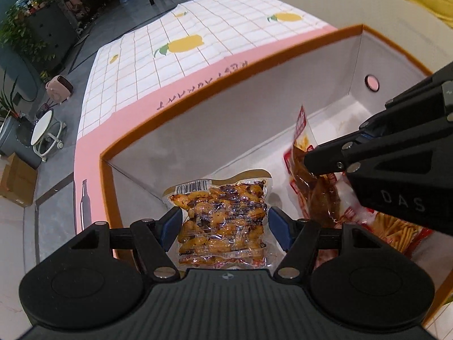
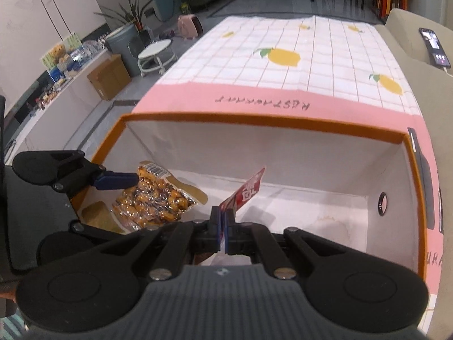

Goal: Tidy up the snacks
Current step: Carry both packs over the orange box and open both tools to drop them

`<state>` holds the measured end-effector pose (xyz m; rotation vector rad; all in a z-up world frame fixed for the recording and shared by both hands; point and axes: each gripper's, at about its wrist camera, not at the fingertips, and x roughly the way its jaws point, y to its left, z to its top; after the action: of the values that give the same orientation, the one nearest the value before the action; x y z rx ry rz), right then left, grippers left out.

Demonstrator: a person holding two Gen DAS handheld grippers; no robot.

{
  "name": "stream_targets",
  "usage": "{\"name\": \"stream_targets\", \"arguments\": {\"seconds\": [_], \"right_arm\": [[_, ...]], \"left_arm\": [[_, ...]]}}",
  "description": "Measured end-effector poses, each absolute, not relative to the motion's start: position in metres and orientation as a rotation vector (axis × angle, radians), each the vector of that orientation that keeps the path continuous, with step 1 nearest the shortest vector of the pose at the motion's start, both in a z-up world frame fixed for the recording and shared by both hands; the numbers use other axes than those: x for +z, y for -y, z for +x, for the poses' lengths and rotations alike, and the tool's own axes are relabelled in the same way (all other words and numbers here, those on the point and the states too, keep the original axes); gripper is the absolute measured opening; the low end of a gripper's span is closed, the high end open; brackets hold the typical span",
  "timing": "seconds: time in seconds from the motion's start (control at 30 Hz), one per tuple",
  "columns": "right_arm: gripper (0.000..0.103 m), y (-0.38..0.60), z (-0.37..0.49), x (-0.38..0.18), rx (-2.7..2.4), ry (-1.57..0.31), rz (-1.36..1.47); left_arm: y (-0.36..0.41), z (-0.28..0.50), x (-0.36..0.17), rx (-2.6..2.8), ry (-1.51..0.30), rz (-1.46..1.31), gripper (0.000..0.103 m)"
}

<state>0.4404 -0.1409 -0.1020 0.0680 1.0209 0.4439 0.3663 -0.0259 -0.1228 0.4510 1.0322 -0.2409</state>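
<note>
A: Where are the snacks in the orange-rimmed white cardboard box (image 1: 246,130)?

B: Two packets. The clear vacuum pack of brown glazed pieces (image 1: 223,221) is in its left end, between the wide-apart blue pads of the left gripper (image 1: 225,226); whether they touch it I cannot tell.

A: And the other?

B: The right gripper (image 2: 223,221) is clamped on the red-and-clear snack packet (image 1: 314,175) mid-box. "DAS" marks it.
</note>
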Motion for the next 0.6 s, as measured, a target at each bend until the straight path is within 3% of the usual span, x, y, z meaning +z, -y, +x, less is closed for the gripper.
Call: {"name": "stream_targets", "arguments": {"seconds": [0.37,0.57,0.6], "right_arm": [[0.0,0.14,0.445,-0.111,0.392,-1.09,0.021],[0.006,0.141,0.44,-0.114,0.33,-1.132,-0.039],[0.014,0.142,0.439,-0.113,0.322,-1.138,-0.035]], "left_arm": [[0.028,0.364,-0.124,-0.226,-1.034,0.501,0.077],[0.027,0.356,-0.102,-0.227,-1.008,0.482,0.077],[0.026,0.353,-0.097,-0.229,-0.998,0.479,0.077]]}}
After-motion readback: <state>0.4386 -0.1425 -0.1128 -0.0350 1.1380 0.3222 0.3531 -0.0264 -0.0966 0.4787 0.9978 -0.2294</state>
